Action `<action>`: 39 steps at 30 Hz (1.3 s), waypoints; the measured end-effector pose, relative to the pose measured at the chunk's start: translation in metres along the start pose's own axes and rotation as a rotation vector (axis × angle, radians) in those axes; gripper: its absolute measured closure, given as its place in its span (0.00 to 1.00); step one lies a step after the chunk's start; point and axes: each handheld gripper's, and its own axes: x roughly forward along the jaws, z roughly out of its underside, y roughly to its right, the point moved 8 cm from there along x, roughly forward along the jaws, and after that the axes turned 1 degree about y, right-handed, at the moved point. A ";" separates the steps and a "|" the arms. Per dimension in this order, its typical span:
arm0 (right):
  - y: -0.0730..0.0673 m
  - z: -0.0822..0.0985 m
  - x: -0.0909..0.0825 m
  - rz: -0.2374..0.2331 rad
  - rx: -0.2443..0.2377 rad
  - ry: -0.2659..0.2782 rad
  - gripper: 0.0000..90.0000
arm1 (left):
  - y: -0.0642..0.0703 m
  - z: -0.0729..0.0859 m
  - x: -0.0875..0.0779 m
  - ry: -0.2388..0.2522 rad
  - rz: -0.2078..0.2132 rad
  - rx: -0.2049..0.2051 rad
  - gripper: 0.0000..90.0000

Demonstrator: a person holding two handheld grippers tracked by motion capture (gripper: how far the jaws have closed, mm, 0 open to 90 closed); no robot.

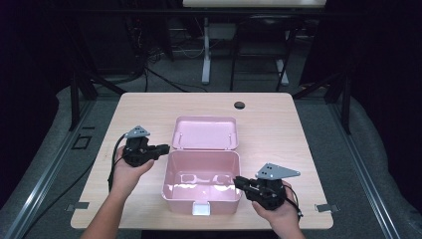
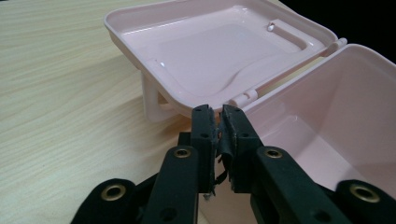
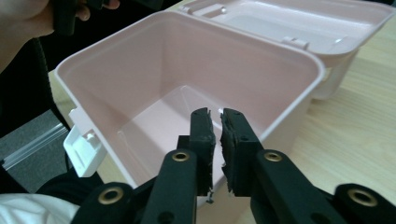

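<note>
Now left tool (image 1: 164, 148) by open box's (image 1: 201, 196) left rim, right tool (image 1: 238, 181) at right rim; both slightly parted, gripping nothing.

One pink plastic box (image 1: 201, 186) with one hinged lid (image 1: 205, 132) and one white latch (image 1: 201, 208) sits on one wooden table (image 1: 268, 124); two black two-jaw grippers, left (image 1: 166, 149) and right (image 1: 238, 182).

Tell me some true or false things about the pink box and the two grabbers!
1. The pink box is open, its lid laid back flat on the table. True.
2. A toy car sits inside the box. False: nothing lies inside it.
3. The left gripper holds the lid. False: nothing sits between its jaws, which are a narrow slit apart.
4. The right gripper is at the box's right rim. True.
5. The white latch is at the box's near side. True.
</note>
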 end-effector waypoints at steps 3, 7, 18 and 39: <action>0.006 -0.001 -0.005 0.016 0.004 0.010 0.90 | -0.001 -0.002 -0.002 0.009 -0.007 0.001 0.90; 0.015 0.000 -0.007 0.044 0.014 0.011 0.85 | -0.001 -0.001 -0.007 0.018 -0.005 -0.004 0.86; 0.050 0.001 -0.012 0.128 0.065 0.040 0.65 | -0.006 -0.003 -0.016 0.052 -0.008 -0.021 0.68; 0.110 -0.022 0.002 0.260 0.043 -0.082 0.39 | -0.017 0.000 -0.041 0.059 -0.021 -0.007 0.51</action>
